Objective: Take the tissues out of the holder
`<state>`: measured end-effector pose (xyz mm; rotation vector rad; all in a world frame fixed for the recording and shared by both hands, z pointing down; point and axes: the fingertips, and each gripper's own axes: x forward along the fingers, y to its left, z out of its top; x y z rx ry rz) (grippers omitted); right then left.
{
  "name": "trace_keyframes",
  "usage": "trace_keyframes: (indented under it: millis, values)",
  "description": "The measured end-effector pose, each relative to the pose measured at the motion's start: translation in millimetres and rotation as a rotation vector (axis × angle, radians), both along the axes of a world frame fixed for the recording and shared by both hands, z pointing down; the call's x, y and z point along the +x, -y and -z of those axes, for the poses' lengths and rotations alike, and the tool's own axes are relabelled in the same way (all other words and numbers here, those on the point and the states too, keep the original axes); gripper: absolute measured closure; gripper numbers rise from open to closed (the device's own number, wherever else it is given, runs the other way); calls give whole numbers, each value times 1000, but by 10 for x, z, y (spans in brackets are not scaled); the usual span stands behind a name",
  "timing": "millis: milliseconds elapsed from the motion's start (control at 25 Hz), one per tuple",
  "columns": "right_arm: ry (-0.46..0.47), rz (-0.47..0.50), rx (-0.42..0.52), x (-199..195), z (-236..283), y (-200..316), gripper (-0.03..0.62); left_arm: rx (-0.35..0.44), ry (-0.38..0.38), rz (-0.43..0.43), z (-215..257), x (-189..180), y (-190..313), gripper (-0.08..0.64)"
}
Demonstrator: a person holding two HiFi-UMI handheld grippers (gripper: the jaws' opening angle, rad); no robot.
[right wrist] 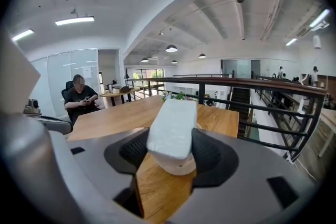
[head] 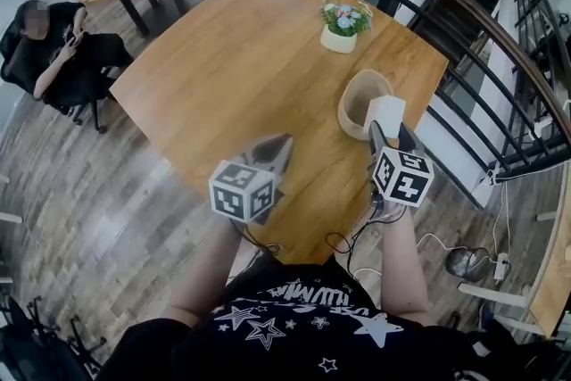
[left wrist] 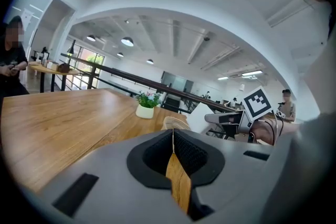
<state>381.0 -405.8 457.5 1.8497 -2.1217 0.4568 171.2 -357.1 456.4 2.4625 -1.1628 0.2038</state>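
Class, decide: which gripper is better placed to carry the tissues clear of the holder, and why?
The right gripper: its jaws clamp the tissue pack over the holder. The left gripper is shut and empty, off to the side.

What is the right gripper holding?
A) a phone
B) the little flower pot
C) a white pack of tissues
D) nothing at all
C: the right gripper has its jaws pressed on both sides of the white tissue pack, which sits just over the round holder.
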Motion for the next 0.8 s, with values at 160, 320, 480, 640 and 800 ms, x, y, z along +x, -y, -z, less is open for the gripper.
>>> trace_keyframes:
  millis: [160,320,480,640,800]
  values:
    - [-1,-38,7,-59,43,-308,336,0,-9,-72,-18,15,-149,543]
    - [18,-85,7,-98,28,-630,337,-8,-15,-141,-70,34,-307,543]
    - [49,-151,4,-120,-53,-991,337,-14,-12,-211,-147,57,-481,543]
    - [80,-208,5,-86,-104,-1324,337,-28,-15,-265,-210,145,-620,543]
    - [90,-235,-9,3,-140,-1598,337,-31,-24,-307,-196,323,-743,543]
